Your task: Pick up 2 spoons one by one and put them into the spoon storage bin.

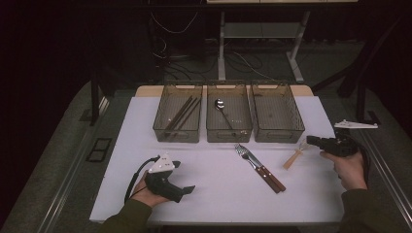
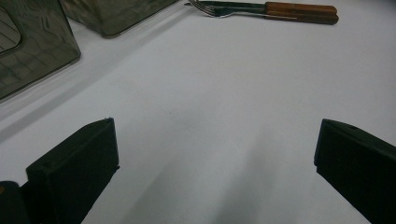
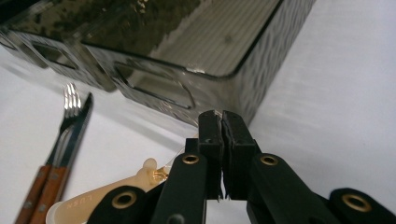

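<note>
pale wooden spatula, handle pinched by right hand-held gripper

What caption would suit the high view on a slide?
Right gripper shut on a small pale utensil beside three bins; fork and knife wait.

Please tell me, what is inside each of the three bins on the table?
The left bin holds dark chopsticks. The middle bin holds a spoon. The right bin looks empty, though its dark near wall could hide something small.

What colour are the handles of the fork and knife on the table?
Reddish-brown wood handles, clearest in the left gripper view.
</note>
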The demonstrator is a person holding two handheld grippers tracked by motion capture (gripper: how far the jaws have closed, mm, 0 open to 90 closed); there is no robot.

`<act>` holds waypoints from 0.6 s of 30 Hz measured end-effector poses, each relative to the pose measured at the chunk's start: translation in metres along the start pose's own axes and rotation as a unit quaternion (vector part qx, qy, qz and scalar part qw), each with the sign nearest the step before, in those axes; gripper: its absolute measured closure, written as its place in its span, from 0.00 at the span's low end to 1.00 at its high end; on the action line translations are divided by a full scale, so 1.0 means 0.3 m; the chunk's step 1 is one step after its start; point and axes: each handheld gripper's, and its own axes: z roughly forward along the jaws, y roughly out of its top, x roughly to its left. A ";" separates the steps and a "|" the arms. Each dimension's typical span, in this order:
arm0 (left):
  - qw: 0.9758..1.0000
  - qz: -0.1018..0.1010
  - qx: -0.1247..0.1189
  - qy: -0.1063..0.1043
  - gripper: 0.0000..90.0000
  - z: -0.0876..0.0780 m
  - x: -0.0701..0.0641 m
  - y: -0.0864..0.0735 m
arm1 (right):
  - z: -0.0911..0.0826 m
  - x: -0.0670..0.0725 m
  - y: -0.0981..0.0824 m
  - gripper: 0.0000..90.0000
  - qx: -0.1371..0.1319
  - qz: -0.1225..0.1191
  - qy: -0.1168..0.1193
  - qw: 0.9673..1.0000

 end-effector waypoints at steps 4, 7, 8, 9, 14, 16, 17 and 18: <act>1.000 -0.001 -0.001 0.001 0.00 -0.001 0.001 -0.001 | -0.014 0.018 0.015 0.97 -0.011 0.000 0.003 1.000; 1.000 0.000 -0.001 0.001 0.00 -0.001 0.001 -0.001 | -0.026 0.033 0.027 0.97 -0.014 -0.003 0.003 1.000; 1.000 -0.001 -0.001 0.001 0.00 0.000 0.001 -0.001 | -0.028 0.037 0.030 0.97 -0.017 -0.003 0.002 1.000; 1.000 0.000 0.000 0.001 0.00 0.000 0.000 -0.001 | -0.032 0.040 0.033 0.97 -0.017 -0.001 0.001 1.000; 1.000 0.001 0.002 0.003 0.00 0.001 0.000 -0.002 | -0.048 0.056 0.048 0.97 -0.032 0.005 0.006 0.999; 1.000 0.000 0.001 0.005 0.00 0.000 0.001 -0.002 | -0.052 0.065 0.055 0.97 -0.035 0.007 0.005 0.999; 1.000 0.000 0.001 0.006 0.00 0.000 0.002 -0.003 | -0.052 0.071 0.059 0.97 -0.036 0.006 0.004 0.999; 1.000 0.000 0.002 0.007 0.00 0.000 0.003 -0.003 | -0.051 0.074 0.063 0.97 -0.036 0.005 0.005 0.999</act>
